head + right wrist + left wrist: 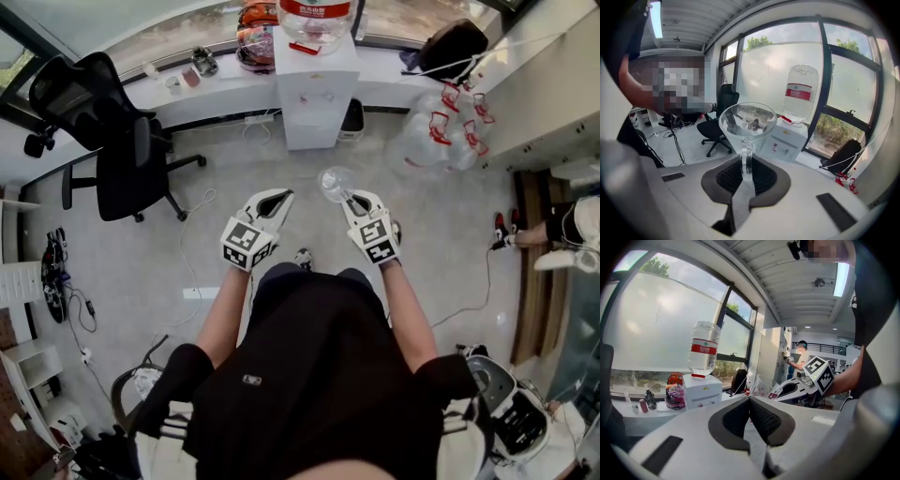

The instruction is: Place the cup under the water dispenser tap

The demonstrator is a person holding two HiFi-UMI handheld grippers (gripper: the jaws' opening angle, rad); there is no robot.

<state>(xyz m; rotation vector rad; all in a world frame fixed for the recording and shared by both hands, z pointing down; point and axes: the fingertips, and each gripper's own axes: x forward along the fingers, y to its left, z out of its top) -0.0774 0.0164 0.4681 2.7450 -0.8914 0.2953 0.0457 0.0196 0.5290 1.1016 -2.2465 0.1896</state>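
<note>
Between the right gripper's (746, 161) fingers (726, 178) sits the cup's (746, 123) pinched stem; left gripper's (750, 401) fingers (766, 420) pressed together.

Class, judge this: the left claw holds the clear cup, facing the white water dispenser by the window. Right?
Wrong claw: the right claw holds the clear cup, as the right gripper view shows; the left claw is shut and empty. The rest holds.
</note>
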